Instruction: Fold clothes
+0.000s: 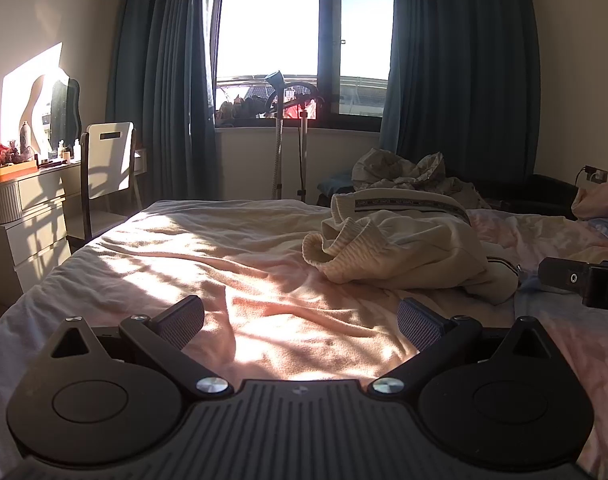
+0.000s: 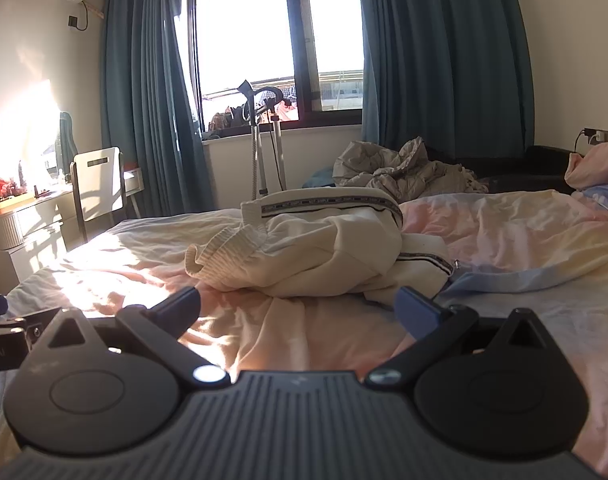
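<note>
A crumpled cream sweatshirt [image 1: 404,248] with ribbed cuffs and a black lettered stripe lies in a heap on the bed [image 1: 223,264]. My left gripper [image 1: 301,322] is open and empty, low over the sheet, with the garment ahead to its right. In the right wrist view the sweatshirt [image 2: 312,248] lies straight ahead, just beyond my right gripper [image 2: 299,304], which is open and empty. Part of the right gripper's body [image 1: 584,282] shows at the right edge of the left wrist view.
A rumpled pastel duvet [image 2: 524,236] covers the bed's right side, with a pillow [image 2: 596,164] behind. A grey pile of bedding [image 2: 400,168] lies past the bed. A garment steamer stand [image 2: 263,140], a white chair [image 2: 97,184] and a dressing table [image 2: 19,216] stand by the window.
</note>
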Demonstrator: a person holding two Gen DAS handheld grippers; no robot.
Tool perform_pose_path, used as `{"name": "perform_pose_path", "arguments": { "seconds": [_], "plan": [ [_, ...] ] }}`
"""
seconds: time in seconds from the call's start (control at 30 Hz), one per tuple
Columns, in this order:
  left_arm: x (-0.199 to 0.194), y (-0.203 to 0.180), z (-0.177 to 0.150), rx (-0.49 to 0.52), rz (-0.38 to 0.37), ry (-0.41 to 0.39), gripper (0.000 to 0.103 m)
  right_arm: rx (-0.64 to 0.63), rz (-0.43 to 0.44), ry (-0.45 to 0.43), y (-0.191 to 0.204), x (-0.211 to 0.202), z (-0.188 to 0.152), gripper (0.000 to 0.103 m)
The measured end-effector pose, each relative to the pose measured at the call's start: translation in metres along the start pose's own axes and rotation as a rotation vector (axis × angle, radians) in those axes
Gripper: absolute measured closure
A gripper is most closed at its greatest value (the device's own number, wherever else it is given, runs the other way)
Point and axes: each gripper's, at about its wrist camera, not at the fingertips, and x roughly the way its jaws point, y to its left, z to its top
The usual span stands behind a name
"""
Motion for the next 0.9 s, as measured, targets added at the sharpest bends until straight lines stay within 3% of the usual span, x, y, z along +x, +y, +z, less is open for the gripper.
{"name": "perform_pose_path", "arguments": {
  "seconds": [0.2,0.47,0.67,0.9],
  "plan": [
    [0.003,0.0,0.0,0.003,-0.001,0.003,0.0,0.024,-0.007,-0.011,0.0,0.002,0.009,0.0],
    [0.031,-0.01,0.015,0.037,0.0,0.04,0.0,0.099,-0.054,-0.044,-0.012,0.036,0.055,0.0],
    [0.092,-0.035,0.04,0.11,-0.083,0.072,0.0,0.167,-0.068,-0.014,-0.041,0.064,0.041,0.0],
    [0.204,-0.068,0.062,0.199,-0.15,0.08,0.0,0.201,-0.085,0.033,-0.061,0.093,0.026,0.0]
  ]
}}
